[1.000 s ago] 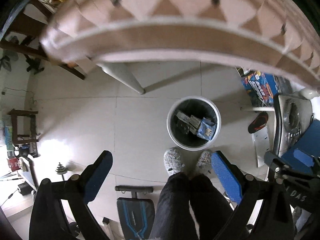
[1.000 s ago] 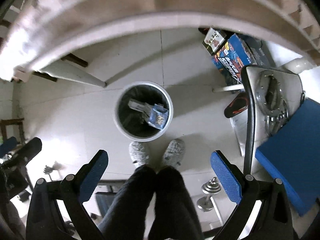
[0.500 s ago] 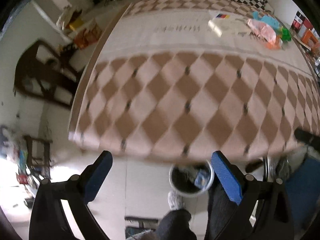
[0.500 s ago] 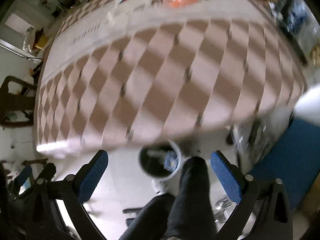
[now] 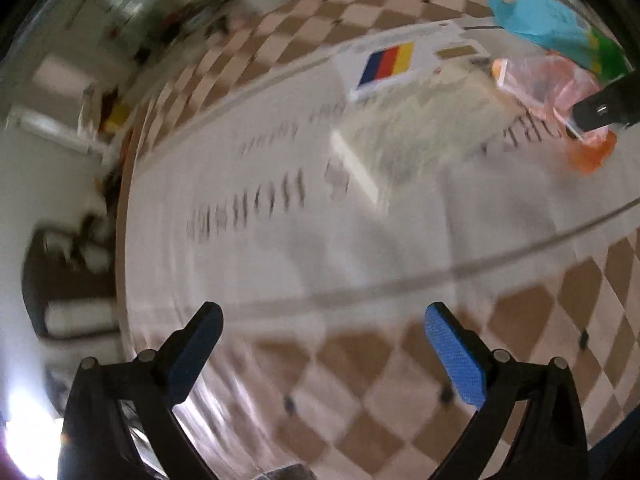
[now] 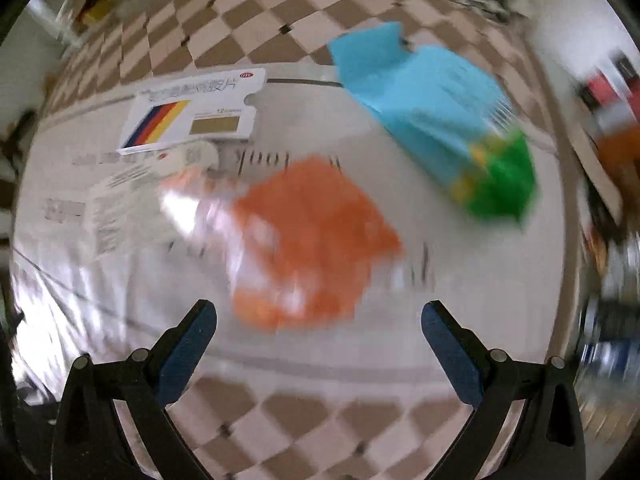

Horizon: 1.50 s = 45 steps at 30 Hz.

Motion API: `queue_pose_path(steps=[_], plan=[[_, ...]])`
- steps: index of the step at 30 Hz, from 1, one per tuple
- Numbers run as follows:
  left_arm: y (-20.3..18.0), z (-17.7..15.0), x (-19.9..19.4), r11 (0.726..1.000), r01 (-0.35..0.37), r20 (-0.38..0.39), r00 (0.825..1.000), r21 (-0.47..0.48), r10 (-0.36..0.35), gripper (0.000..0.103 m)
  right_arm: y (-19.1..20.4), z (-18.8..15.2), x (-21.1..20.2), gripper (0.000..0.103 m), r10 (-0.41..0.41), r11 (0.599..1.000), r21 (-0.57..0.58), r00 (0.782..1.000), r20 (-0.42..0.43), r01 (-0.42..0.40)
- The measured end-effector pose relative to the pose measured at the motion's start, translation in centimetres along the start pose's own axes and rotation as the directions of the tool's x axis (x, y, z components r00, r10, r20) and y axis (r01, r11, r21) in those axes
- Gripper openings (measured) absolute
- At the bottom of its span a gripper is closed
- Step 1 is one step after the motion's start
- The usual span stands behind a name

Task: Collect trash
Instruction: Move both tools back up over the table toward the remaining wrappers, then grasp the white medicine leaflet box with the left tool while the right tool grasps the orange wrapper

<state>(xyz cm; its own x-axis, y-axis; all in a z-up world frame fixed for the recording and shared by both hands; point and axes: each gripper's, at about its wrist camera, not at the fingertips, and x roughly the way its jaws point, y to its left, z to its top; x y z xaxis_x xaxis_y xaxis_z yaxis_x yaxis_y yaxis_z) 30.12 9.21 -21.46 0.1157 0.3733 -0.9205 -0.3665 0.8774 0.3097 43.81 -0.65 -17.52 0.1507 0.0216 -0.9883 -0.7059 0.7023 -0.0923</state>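
Nearby, orange wrapper (image 6: pixel 308 240), blue bag (image 6: pixel 424 92), box (image 6: pixel 192 112).

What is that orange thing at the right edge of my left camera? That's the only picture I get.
Observer: A crumpled orange wrapper. The right camera shows all of it lying on the table, just ahead of the right tongs.
Operator: Are those tongs holding it?
Observer: No. They are open with nothing pinched, and the wrapper's near edge shows between their tips.
Operator: And the blue thing behind it?
Observer: A blue bag with a green end. The right camera shows it lying apart from the wrapper, to the right of the white box.
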Motion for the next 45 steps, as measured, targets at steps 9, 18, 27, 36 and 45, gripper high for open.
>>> queue_pose_path(steps=[9,18,27,36,45], plan=[[-3.3,7.5,-0.3,0.880,-0.012,0.055,0.998,0.475,-0.016,0.103,-4.3,3.0,2.9,0.053,0.171,0.983,0.087,0.982,-0.077,-0.164],[-7.0,9.7,2.6,0.734,0.199,-0.118,0.980,0.650,-0.161,0.102,-11.1,1.5,3.0,0.050,0.170,0.954,0.264,0.981,-0.090,-0.141],[-7.1,9.2,3.7,0.725,0.326,-0.208,0.945,0.607,-0.251,0.076,-11.0,3.3,3.7,0.049,0.162,0.956,0.261,0.982,-0.095,-0.133],[-5.0,5.5,-0.1,0.844,0.321,-0.092,0.945,0.429,-0.313,0.076,-6.6,2.5,1.5,0.037,0.168,0.960,0.231,0.985,-0.036,-0.155],[-1.0,-1.9,-6.1,0.940,0.328,0.036,0.943,0.091,-0.332,0.076,-2.7,-2.4,-2.5,0.031,0.210,0.946,0.234,0.974,0.088,-0.225]])
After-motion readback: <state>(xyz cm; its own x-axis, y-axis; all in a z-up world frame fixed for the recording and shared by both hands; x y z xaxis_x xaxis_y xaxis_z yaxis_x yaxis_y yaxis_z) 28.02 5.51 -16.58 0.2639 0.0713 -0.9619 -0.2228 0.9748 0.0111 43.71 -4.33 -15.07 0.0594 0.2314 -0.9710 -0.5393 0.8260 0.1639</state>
